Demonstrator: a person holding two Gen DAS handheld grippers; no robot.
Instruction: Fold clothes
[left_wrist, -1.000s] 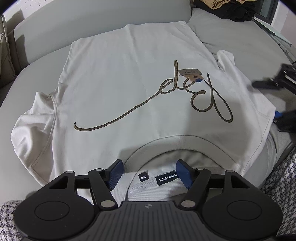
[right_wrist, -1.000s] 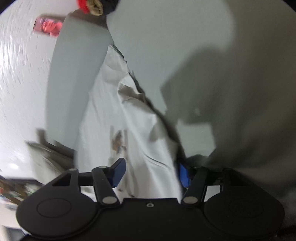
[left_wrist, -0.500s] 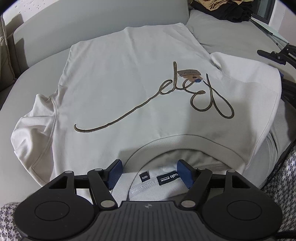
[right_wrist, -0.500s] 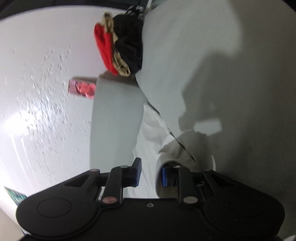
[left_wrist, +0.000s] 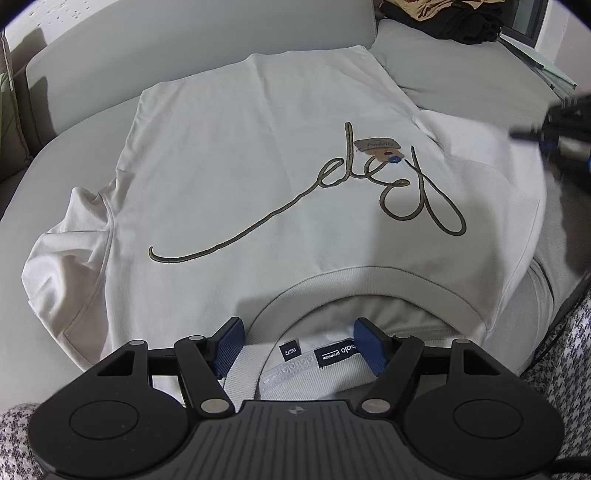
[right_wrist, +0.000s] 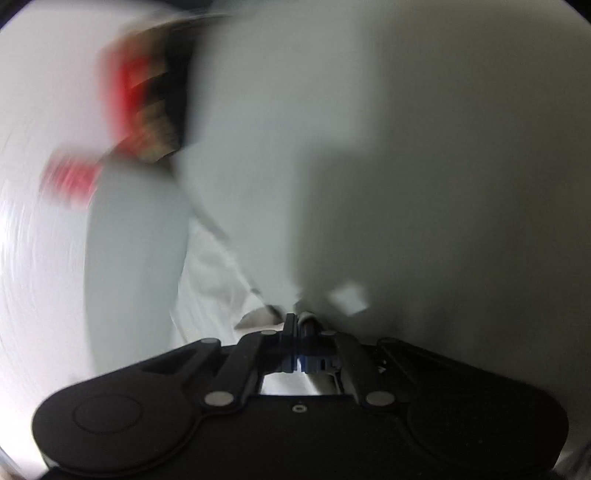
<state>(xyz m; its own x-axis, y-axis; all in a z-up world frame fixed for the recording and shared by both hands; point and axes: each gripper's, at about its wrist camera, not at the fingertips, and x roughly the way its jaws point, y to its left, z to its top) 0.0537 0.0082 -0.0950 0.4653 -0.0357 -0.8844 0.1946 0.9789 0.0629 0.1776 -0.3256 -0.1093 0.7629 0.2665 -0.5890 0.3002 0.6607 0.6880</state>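
Observation:
A cream sweatshirt (left_wrist: 258, 177) with a brown script logo lies face up on a grey sofa, its collar (left_wrist: 354, 280) nearest me. My left gripper (left_wrist: 301, 345) hovers over the collar's back with the label, open, a blue pad on either side of the ribbing. A paper hang tag (left_wrist: 378, 147) rests on the logo. At the right edge my right gripper (left_wrist: 554, 136) holds the shirt's right sleeve (left_wrist: 480, 147) raised off the cushion. In the blurred right wrist view the right gripper (right_wrist: 297, 325) is shut with white cloth (right_wrist: 214, 280) pinched between its pads. The other sleeve (left_wrist: 70, 236) lies crumpled at the left.
A pile of dark and tan clothes (left_wrist: 443, 14) sits on the sofa at the back right; it shows as a red and black blur (right_wrist: 147, 99) in the right wrist view. The sofa backrest (left_wrist: 184, 40) runs behind the shirt. Checked fabric (left_wrist: 565, 354) borders the lower right.
The right gripper closed on the shirt's right sleeve and lifted it, so the sleeve now rises toward the right edge. The left gripper stayed open over the collar.

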